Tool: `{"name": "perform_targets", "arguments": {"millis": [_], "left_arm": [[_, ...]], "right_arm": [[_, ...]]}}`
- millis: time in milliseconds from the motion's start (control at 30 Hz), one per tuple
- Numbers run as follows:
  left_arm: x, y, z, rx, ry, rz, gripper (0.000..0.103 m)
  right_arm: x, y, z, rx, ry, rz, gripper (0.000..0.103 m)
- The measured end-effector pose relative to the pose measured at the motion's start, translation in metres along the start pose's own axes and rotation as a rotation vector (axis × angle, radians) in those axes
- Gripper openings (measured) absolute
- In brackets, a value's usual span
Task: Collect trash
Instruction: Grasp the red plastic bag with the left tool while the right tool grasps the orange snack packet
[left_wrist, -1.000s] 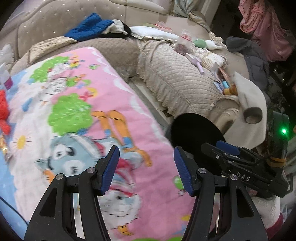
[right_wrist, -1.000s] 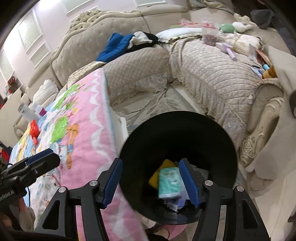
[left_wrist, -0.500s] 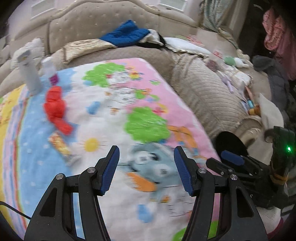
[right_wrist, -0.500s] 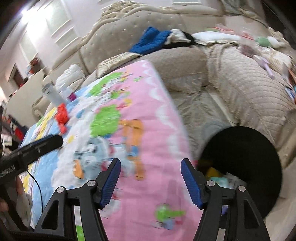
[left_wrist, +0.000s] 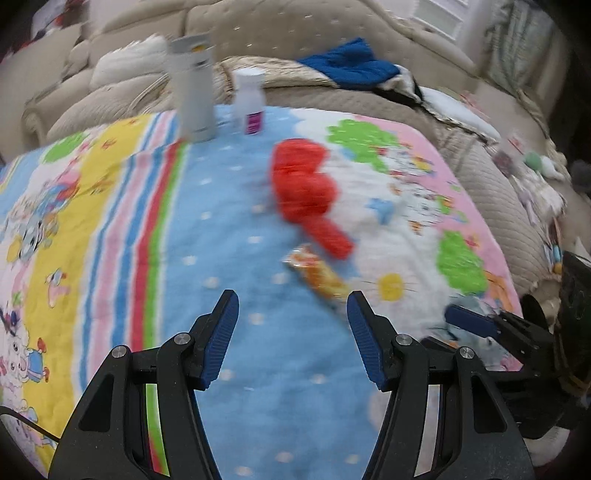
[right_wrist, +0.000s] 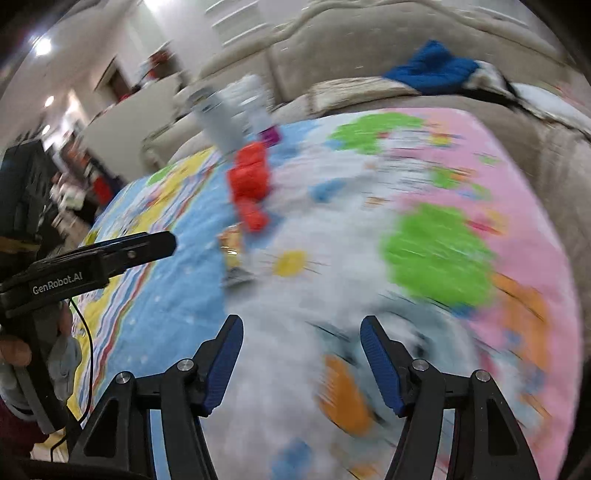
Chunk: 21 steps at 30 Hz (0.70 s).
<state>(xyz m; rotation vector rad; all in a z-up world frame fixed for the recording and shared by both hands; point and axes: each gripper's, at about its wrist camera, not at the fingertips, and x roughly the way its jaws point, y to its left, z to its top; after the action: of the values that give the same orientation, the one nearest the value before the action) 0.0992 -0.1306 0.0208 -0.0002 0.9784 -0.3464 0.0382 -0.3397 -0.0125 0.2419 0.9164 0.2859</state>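
Two claws hang spread and empty over the blanket (left_wrist: 258, 295): left claw (left_wrist: 291, 332), and right claw (right_wrist: 301, 354), its jaws narrowing. A snack wrapper (left_wrist: 317, 277) lies mid-blanket beside a red bag (left_wrist: 306, 192). Blur risks a mistimed pinch bunching fabric.

cartoon blanket (left_wrist: 110, 229): covers the surface, fills mid-frame | grey cylindrical container (left_wrist: 194, 88): upright, upper left | white bottle with purple label (left_wrist: 251, 101): upright, just beside it | blue garment (left_wrist: 351, 66): on beige sofa (left_wrist: 295, 33), upper right
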Motion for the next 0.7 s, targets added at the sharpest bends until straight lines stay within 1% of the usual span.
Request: {"name": "perform_targets", "arguments": {"millis": [33,100,167,300,333,367,433,533,600,700], "left_arm": [[0.001,0.006,0.000,-0.010,0.001,0.000,0.060],[0.003,0.020,0.003,-0.035,0.001,-0.002,0.060],[0.006,0.032,0.005,-0.056,0.004,-0.005,0.060],[0.013,0.049,0.013,-0.099,0.007,-0.015,0.060],[0.014,0.052,0.015,-0.109,0.006,-0.022,0.060],[0.015,0.054,0.018,-0.119,0.005,-0.035,0.060],[0.018,0.055,0.024,-0.128,-0.001,-0.056,0.060],[0.026,0.044,0.035,-0.118,-0.022,-0.085,0.060],[0.036,0.033,0.045,-0.109,-0.035,-0.107,0.060],[0.056,0.016,0.063,-0.108,-0.047,-0.116,0.060]], "right_arm": [[0.013,0.010,0.007,-0.025,0.011,0.016,0.058],[0.035,0.025,0.020,-0.060,0.028,0.025,0.057],[0.057,0.035,0.033,-0.084,0.047,0.032,0.051],[0.096,0.052,0.051,-0.136,0.085,0.040,0.046],[0.105,0.055,0.054,-0.152,0.091,0.032,0.043],[0.112,0.058,0.057,-0.173,0.093,0.016,0.035],[0.114,0.060,0.059,-0.211,0.088,-0.026,0.023],[0.102,0.052,0.056,-0.210,0.084,-0.014,0.020],[0.086,0.040,0.047,-0.204,0.074,-0.040,0.020],[0.062,0.018,0.035,-0.147,0.047,-0.060,0.020]]}}
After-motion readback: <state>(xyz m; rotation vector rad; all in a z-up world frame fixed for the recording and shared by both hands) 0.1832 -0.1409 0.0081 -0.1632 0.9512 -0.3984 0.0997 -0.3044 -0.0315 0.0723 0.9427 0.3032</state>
